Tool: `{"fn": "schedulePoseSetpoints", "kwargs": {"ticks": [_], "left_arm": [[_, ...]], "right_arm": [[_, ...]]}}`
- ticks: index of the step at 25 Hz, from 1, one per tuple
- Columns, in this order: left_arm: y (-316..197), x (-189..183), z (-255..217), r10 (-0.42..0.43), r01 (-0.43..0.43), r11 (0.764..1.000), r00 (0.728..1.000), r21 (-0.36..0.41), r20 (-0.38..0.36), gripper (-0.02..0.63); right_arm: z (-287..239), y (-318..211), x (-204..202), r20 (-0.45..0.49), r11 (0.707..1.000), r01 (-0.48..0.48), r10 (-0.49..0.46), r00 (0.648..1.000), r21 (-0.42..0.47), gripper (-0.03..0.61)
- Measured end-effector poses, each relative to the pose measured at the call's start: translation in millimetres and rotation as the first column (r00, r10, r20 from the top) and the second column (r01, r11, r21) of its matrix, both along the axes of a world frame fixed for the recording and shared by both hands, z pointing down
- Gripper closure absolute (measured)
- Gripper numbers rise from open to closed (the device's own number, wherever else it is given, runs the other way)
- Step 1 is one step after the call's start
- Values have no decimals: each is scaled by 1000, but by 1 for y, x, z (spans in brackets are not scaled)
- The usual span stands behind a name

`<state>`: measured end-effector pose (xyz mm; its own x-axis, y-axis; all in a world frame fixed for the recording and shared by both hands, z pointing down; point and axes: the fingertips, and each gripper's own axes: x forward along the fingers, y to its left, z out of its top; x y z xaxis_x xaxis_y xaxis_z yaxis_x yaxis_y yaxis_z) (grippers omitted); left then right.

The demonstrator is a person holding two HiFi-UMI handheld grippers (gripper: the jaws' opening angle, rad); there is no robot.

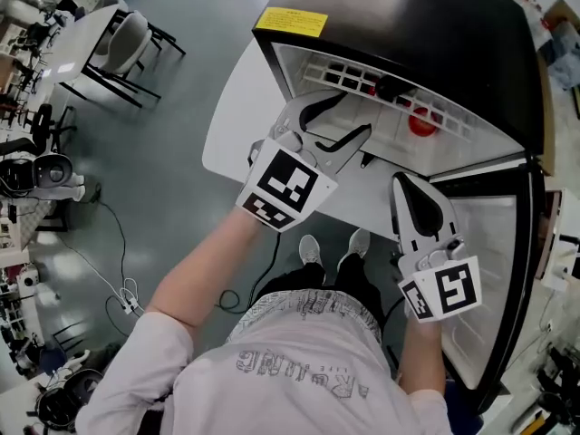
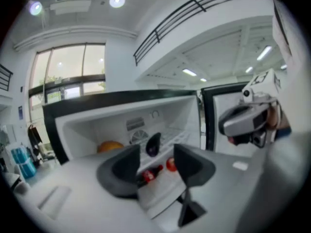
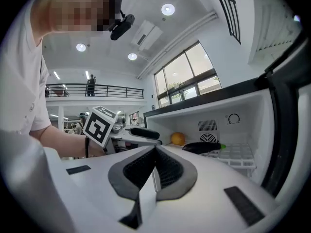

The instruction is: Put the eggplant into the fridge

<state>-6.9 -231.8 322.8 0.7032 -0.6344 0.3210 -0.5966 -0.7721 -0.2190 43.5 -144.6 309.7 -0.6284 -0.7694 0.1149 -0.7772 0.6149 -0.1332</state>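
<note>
The dark purple eggplant with a green stem lies on the white wire shelf inside the open upper compartment of the fridge. In the left gripper view the eggplant shows end-on, beyond the jaws and apart from them. My left gripper stands open and empty in front of that compartment, its dark fingers spread. My right gripper is shut with nothing in it, held lower and to the right by the fridge door.
An orange fruit sits at the back left of the shelf. A red round item and a small red bottle lie lower at the front. The white door hangs open at the right. Chairs and desks stand far left.
</note>
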Motion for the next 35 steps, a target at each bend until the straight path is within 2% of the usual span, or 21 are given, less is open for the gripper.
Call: {"fn": "schedulePoseSetpoints", "kwargs": {"ticks": [6, 11, 15, 19, 35], "left_arm": [[21, -21, -15, -34, 36, 999, 998, 34, -43, 432], [41, -34, -12, -56, 58, 998, 996, 30, -74, 469], [50, -56, -15, -67, 71, 997, 992, 37, -108, 502], [72, -57, -27, -81, 88, 995, 987, 47, -138, 526], [103, -80, -6, -137, 142, 990, 978, 22, -156, 586]], "right_arm": [[-7, 10, -10, -9, 1000, 14, -14, 1000, 13, 575], [-11, 17, -14, -21, 999, 23, -22, 1000, 23, 575], [-10, 13, -32, -29, 999, 29, -28, 999, 28, 575], [-17, 25, -28, -38, 999, 38, -36, 999, 33, 575], [-9, 39, -31, -59, 997, 72, -71, 996, 22, 575]]}}
